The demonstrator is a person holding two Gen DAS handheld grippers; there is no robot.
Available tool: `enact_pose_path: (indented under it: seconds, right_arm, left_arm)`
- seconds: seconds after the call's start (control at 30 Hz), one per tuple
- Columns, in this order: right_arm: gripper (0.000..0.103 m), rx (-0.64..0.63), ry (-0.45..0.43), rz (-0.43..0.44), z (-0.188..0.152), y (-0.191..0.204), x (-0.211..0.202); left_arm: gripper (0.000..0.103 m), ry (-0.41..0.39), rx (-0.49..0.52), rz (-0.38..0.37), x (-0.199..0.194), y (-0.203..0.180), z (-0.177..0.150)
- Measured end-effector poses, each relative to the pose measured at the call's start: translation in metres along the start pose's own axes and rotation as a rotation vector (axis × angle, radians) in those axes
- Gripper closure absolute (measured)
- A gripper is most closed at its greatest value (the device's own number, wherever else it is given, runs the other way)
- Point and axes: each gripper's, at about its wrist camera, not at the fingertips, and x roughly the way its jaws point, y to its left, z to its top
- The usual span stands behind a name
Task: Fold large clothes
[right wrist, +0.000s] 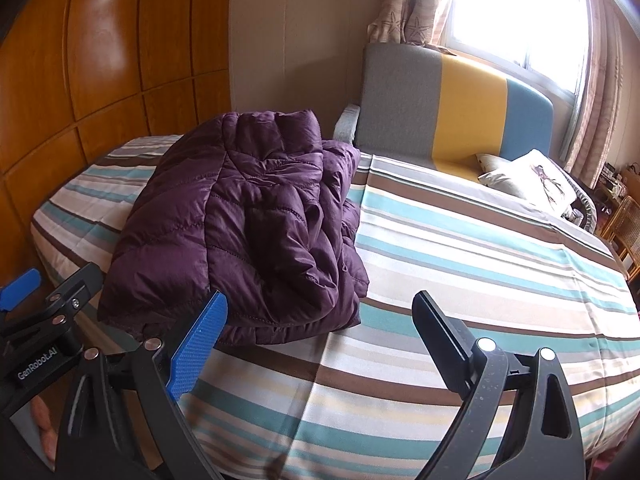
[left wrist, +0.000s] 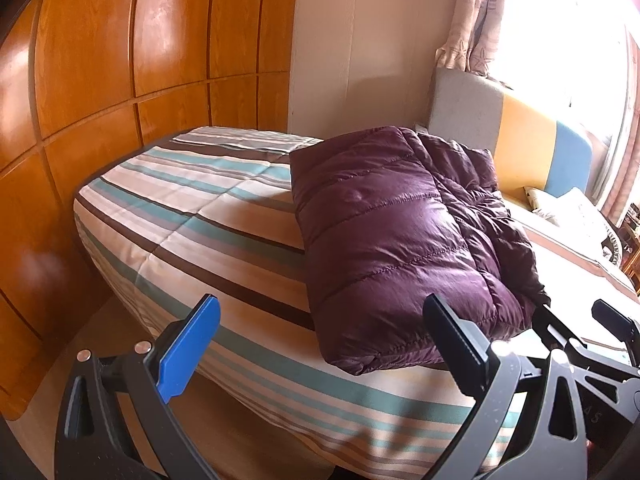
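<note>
at the far left stands a wall of glossy orange-brown wooden wardrobe panels [left wrist: 120, 60], running close along the side of the bed. the left gripper [left wrist: 320, 344] hangs at the near edge of the bed with its jaws spread wide and nothing between them; one blue pad [left wrist: 188, 354] faces inward on its left finger, and the black finger on its other side sits just in front of the jacket's near corner, though contact cannot be told. the striped bedspread [left wrist: 192, 216], in bands of teal, brown, cream and grey, covers the mattress. on it lies the purple quilted puffer jacket [left wrist: 400, 232], folded into a thick rectangular bundle near the bed's near edge; in the right wrist view its right side shows looser, crumpled layers stacked on one another. the right gripper [right wrist: 320, 340] is just beside the left one, also released, its jaws wide apart over the bare bedspread to the right of the jacket, its blue pad near the jacket's near hem. farther right, behind the bed, rises a headboard [right wrist: 460, 108] in grey, yellow and blue panels, with a pale pillow [right wrist: 532, 176] at its foot. a patterned curtain [right wrist: 408, 0] frames a bright window [right wrist: 516, 12].
</note>
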Motion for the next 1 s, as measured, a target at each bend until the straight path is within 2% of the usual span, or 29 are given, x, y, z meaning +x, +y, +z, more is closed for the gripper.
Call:
enact_pose_path:
  seconds: [0.2, 1.0]
  right_arm:
    - [0.008, -0.007, 0.005, 0.009, -0.001, 0.002, 0.0]
    - [0.008, -0.029, -0.001, 0.03, -0.003, 0.008, -0.006]
  left_arm:
    - [0.002, -0.021, 0.013, 0.022, -0.006, -0.003, 0.0]
    - [0.002, -0.052, -0.004, 0.02, -0.025, 0.006, 0.003]
